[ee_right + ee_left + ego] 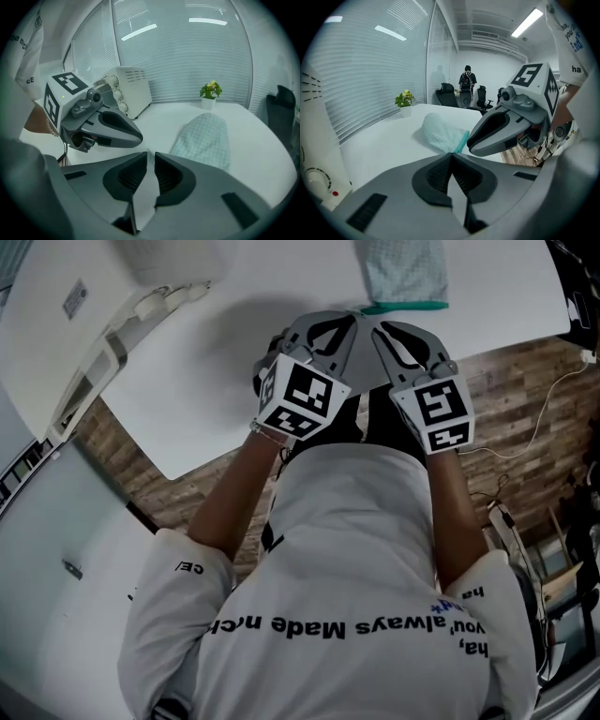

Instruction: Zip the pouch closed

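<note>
Table [234,352]: directly before the person, over the floor [506,399].
Pouch [403,273]: lies flat on the table, well in from its near edge, ahead of both grippers.
Left gripper [354,317]: above the table's near edge, its tip just beside the left corner of the pouch's near end.
Right gripper [377,326]: close on the right of the left gripper, tips near each other, just before the pouch.
Appliance [112,296]: on the left end of the table, well apart from the pouch.
Plant [210,91]: on the table, behind the pouch, near the blinds [187,51].
Chairs [447,93]: behind the far end of the table.
Cable [539,423]: on the floor, right of the table.
</note>
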{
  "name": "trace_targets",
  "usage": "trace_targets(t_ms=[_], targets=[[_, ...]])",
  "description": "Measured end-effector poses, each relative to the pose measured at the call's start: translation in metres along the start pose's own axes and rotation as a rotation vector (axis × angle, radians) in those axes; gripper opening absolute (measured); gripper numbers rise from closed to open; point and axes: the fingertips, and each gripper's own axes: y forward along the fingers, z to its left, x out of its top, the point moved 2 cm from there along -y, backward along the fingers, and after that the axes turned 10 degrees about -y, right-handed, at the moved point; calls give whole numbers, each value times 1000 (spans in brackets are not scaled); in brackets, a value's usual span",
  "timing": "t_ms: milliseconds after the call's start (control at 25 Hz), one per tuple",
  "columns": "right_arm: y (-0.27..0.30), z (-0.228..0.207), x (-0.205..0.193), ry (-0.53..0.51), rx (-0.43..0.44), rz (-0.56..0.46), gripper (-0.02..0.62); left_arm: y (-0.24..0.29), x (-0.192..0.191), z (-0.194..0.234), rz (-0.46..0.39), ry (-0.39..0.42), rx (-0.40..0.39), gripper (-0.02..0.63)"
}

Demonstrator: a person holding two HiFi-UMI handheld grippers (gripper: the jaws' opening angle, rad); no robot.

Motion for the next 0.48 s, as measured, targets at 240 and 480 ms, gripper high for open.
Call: trace_targets(t_ms=[240, 480], targets=[[29, 3, -24, 9, 29, 63, 72, 19, -16, 9, 60, 11, 19, 20], [44, 0, -35, 10, 47, 111, 89, 33, -26, 14, 103, 37, 34, 20]])
